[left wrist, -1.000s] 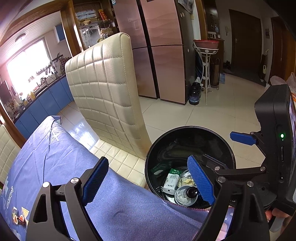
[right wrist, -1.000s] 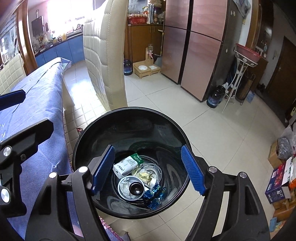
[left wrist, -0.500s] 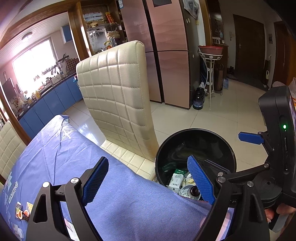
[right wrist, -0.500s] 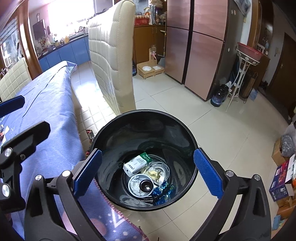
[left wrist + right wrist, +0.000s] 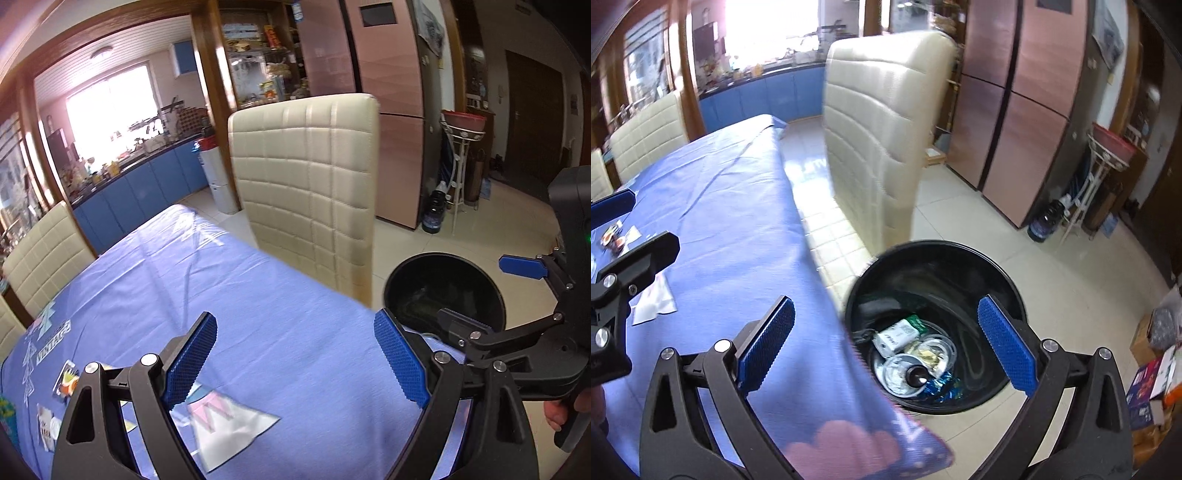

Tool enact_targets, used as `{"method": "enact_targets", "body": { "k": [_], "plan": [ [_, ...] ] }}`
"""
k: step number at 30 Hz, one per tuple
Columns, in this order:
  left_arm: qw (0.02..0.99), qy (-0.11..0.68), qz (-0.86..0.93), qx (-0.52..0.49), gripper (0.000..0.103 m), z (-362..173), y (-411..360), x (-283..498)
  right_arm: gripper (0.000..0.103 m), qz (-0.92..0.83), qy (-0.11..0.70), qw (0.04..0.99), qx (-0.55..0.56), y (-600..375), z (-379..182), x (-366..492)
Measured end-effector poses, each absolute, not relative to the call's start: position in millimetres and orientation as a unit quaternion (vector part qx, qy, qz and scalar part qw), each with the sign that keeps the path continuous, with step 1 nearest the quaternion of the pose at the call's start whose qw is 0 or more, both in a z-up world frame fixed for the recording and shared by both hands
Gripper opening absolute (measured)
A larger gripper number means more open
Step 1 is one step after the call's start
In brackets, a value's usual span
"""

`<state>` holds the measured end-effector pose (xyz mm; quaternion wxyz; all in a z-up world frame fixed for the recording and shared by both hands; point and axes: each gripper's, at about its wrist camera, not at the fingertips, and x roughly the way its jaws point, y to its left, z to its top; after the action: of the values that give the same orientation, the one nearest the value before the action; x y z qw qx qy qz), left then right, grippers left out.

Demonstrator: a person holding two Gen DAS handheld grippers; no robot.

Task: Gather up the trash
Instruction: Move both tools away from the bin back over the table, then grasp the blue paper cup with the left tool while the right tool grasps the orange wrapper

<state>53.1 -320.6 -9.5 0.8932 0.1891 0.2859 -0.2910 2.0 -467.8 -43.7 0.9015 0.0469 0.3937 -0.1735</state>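
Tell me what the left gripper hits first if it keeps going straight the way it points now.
Most likely the blue tablecloth. The left gripper is open and empty, angled down over bare cloth between its fingers. The white paper scrap lies nearer, below that line, though depth is uncertain.

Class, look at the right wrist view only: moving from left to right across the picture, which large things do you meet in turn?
Blue tablecloth → cream chair → black trash bin → white plant stand → cardboard boxes.
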Motion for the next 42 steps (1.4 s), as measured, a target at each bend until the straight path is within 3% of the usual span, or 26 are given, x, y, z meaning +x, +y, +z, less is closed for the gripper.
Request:
{"method": "enact_targets", "body": {
  "k": [17,29,42],
  "plan": [
    [0.934,0.309,-0.135,0.121,0.085,-13,-117,94,0.098,-0.043,0.368,0.926,-0.074,-270,-28,68],
    [0.938,0.337,-0.033,0.076,0.085,-32,16,117,0.090,0.057,0.391,0.913,-0.106,-155,-38,129],
    [0.915,0.397,-0.016,0.068,0.085,-78,75,167,0.084,0.089,0.423,0.888,-0.154,-92,-71,197]
  ]
}}
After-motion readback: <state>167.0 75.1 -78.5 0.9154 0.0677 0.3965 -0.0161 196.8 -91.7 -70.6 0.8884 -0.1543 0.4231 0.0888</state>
